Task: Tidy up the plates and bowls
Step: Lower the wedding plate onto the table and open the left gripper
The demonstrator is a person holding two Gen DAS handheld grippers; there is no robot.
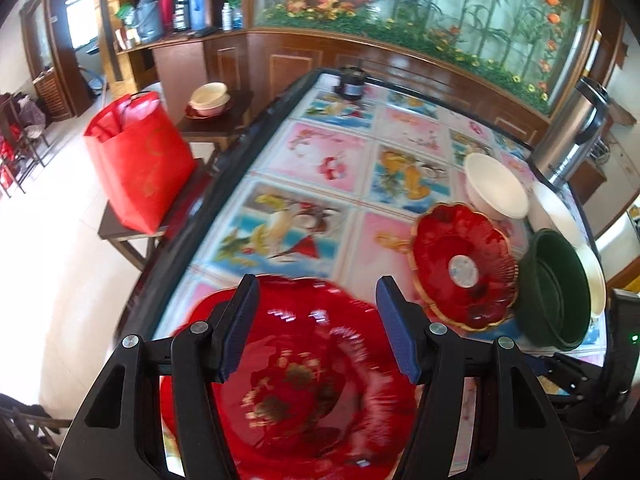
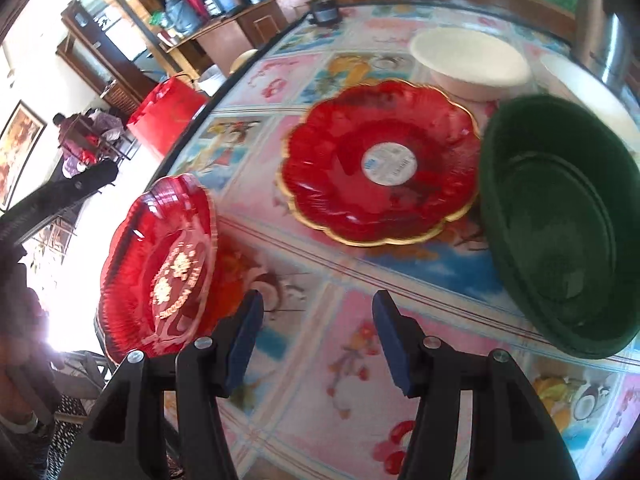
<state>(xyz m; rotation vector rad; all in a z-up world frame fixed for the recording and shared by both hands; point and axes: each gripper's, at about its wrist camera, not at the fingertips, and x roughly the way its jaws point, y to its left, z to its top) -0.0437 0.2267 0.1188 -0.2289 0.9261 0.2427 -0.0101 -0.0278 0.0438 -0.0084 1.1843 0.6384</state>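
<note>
Your left gripper's fingers stood apart with nothing pinched between them; the red glass plate lay below and beyond them, at the near edge of the table, and from the left wrist view alone you could not tell whether any pad touched it. Your right gripper was likewise released, its fingers bare over the patterned tablecloth. In the right wrist view that same red glass plate looked tilted up at the table's edge, though the blur left it unclear what propped it.

You seemed to be between pickups, with the sorting barely under way. The gold-rimmed red plate sat flat mid-table, the green bowl just beside it on the right, a white bowl behind them. A sensible next move was to bring the two red plates together, which called for closing on a thin rim without tipping it off the edge.

The green bowl crowded the gold-rimmed plate's right side, so an approach from the left looked freer. A red bag stood on a stool off the table, clear of your path.
</note>
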